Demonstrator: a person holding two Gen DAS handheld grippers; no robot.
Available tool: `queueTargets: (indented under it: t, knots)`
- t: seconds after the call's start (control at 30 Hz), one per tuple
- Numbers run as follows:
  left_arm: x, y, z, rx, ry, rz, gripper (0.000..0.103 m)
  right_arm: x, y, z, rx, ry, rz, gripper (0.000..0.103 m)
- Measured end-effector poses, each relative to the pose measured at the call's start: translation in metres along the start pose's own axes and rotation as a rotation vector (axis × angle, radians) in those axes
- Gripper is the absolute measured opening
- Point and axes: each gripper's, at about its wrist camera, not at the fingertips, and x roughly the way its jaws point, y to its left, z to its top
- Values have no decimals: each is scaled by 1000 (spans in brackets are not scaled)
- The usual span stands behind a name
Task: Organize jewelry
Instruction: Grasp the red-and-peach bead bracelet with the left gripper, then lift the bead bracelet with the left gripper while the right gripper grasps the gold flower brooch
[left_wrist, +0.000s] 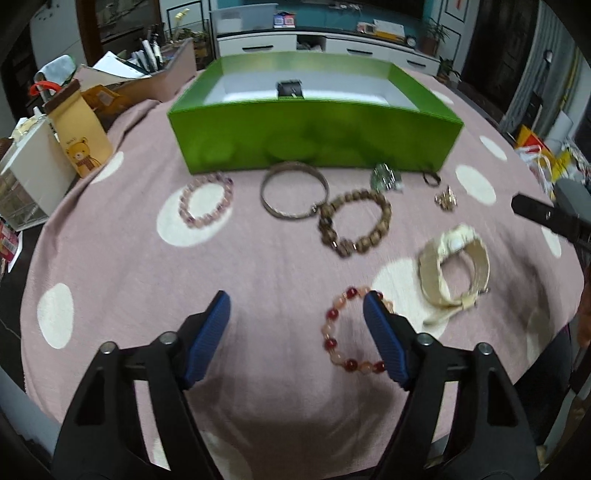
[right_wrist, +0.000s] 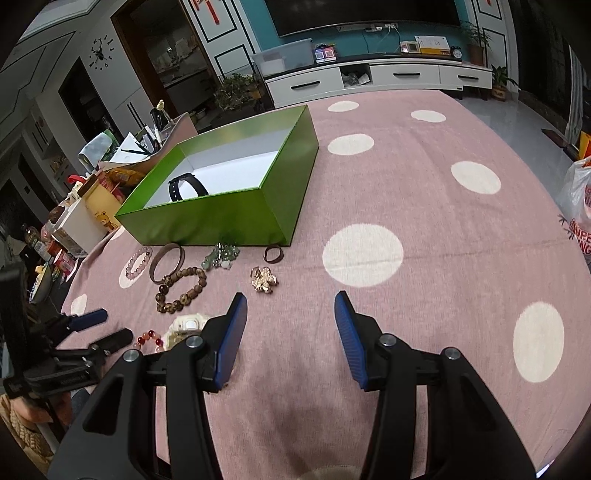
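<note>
Our left tongs hang open over the worktop, the red bead bracelet lying flat, its ring partly under their right-hand finger. Our right tongs gape empty, well apart, so the left is nearer.

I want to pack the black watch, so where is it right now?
The black watch is already inside the green box, standing near the box's front wall in both wrist views, away from the bracelets on the cloth.
</note>
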Motion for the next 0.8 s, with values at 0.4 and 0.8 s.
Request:
queueTargets:
  t: [0.4, 0.8]
  knots:
    - [12, -16, -12, 82, -3, -21, 32, 14, 3, -4, -12, 28, 6, 50]
    - [4, -4, 8, -21, -16, -81, 7, 33, 11, 5, -66, 49, 0, 50]
